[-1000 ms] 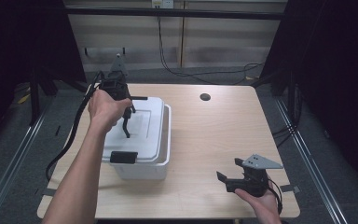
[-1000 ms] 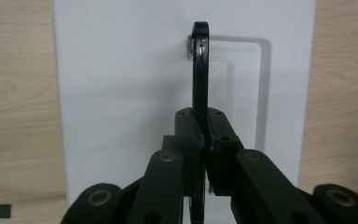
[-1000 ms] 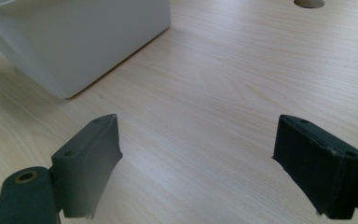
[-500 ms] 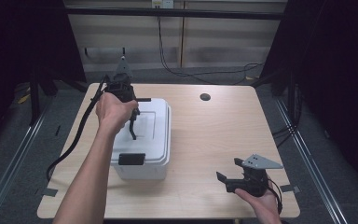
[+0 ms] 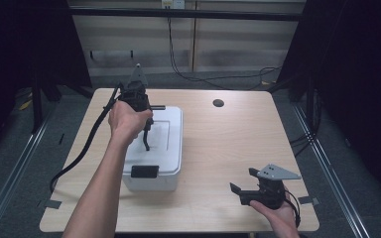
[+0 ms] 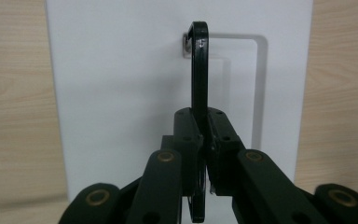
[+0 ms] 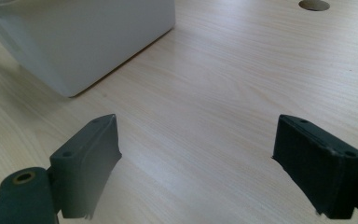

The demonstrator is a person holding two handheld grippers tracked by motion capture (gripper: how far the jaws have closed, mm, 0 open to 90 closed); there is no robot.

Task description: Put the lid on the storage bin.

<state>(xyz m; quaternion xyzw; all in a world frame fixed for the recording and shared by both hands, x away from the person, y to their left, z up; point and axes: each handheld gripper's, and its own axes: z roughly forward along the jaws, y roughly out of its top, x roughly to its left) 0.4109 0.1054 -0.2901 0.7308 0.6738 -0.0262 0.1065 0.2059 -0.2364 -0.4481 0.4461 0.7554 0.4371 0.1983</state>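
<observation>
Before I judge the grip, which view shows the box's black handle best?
The left gripper view: the handle stands upright, clamped between the left tongs over the white box. The high view shows it small under the hand; the right gripper view gives just a box corner.

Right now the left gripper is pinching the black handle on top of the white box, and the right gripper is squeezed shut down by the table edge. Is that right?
Not quite. The right gripper is open, not shut: the right gripper view shows its jaws wide apart with bare table between them. The rest holds: the left gripper is pinching the black handle on the white box.
</observation>
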